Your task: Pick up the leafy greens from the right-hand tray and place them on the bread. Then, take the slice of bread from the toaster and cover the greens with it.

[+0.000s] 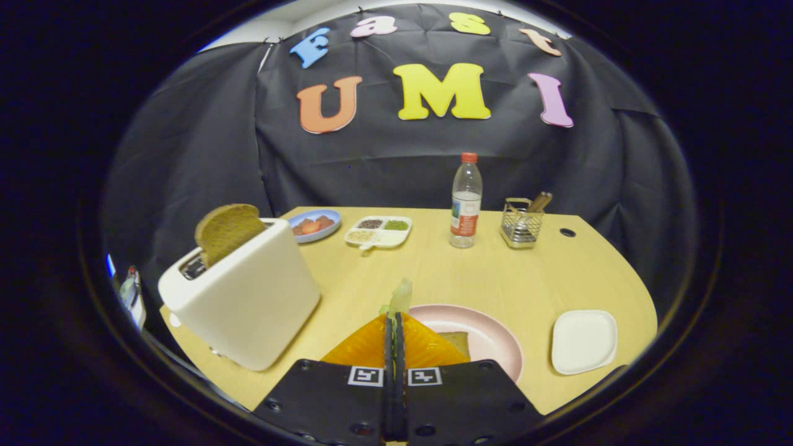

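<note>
My gripper [394, 322] is shut on a pale green leaf [401, 296] that sticks up from between the fingertips. Just beyond and to the right of the fingers lies a pink plate [489, 337] with a slice of bread [456, 342] on it, partly hidden by the fingers. To the left stands a white toaster [248, 297] with a brown slice of bread [226, 230] sticking out of its slot. A white square tray [583, 341], bare, lies to the right of the pink plate.
At the back of the wooden table [483, 272] are a blue plate with food [315, 224], a white divided dish [379, 231], a plastic bottle [466, 201] and a wire holder [521, 224]. A cable hole [567, 233] is at the back right.
</note>
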